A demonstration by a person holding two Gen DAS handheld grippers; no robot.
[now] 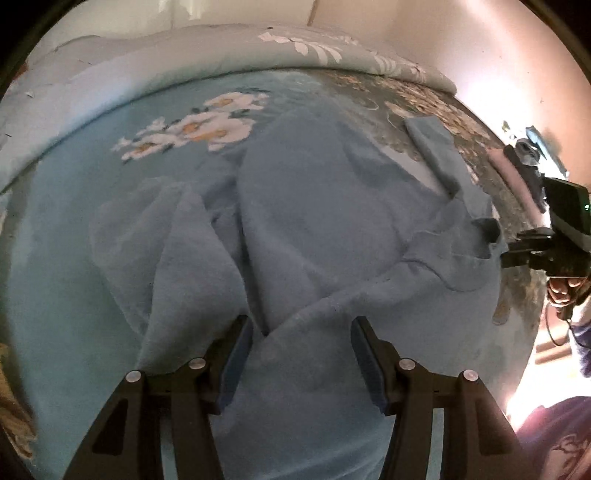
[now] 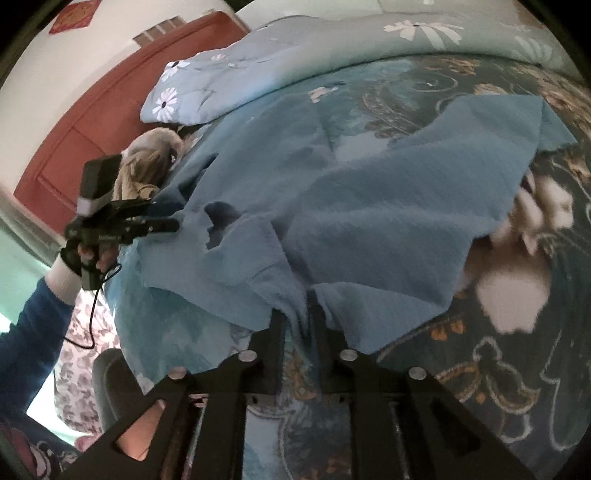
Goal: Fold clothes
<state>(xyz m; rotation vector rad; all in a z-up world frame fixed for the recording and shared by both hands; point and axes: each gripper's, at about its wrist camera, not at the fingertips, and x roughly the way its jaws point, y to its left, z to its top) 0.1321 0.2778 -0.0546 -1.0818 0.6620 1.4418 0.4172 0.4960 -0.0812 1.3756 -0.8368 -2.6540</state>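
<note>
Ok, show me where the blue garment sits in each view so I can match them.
Left wrist view: blue garment fills the centre, under the open left hand-held gripper.
Right wrist view: it spreads across the middle, pinched by the right hand-held gripper.
Shared landmark: the floral quilt rolled behind.

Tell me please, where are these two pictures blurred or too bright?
Left wrist view: strong glare washes out the wall at upper right; the white flowers on the bedspread look soft. Right wrist view: the white flower print beside the blue garment is smeared. Both views bend the bed into a curve.
</note>
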